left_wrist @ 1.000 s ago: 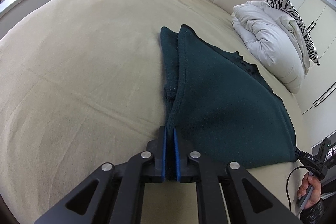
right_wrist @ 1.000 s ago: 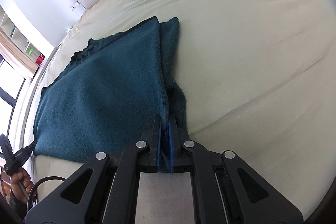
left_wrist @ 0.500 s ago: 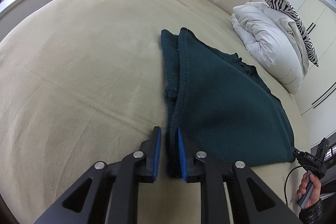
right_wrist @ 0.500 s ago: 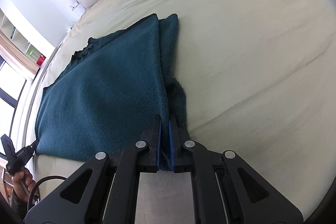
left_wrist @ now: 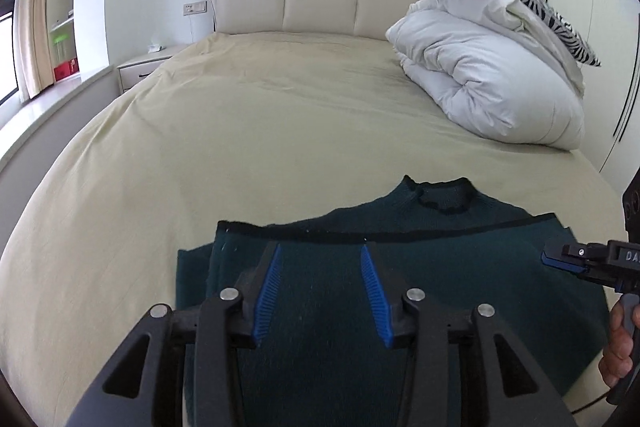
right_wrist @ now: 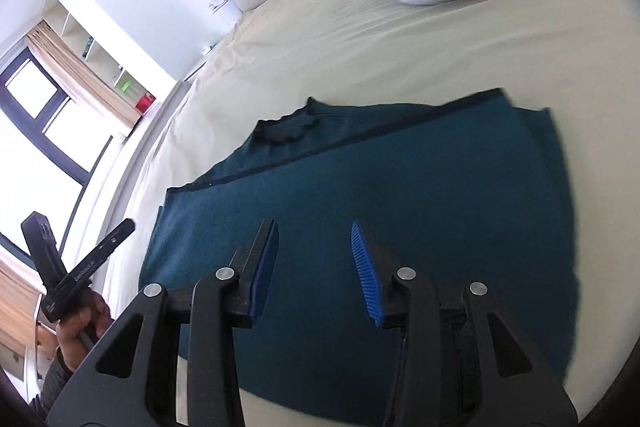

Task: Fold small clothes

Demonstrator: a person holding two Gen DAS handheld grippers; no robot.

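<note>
1. Releasing is the step in hand: your left gripper [left_wrist: 320, 291] and right gripper [right_wrist: 314, 267] both hover over the dark teal sweater [left_wrist: 400, 267], their jaws opening with nothing between the blue pads.
2. Note where the sweater lies: flat on the beige bed [left_wrist: 240, 147], at its near edge, with its lower part folded up so the dark-trimmed hem [left_wrist: 400, 237] runs straight across just below the collar [left_wrist: 440, 199].
3. Judge this fold as laid; the side parts look tucked under, though you cannot tell fully from here.
4. Expect the next move to call for one more fold, so pick both corners of one edge and carry them evenly.
5. Keep well apart from the white duvet [left_wrist: 488, 87].
</note>
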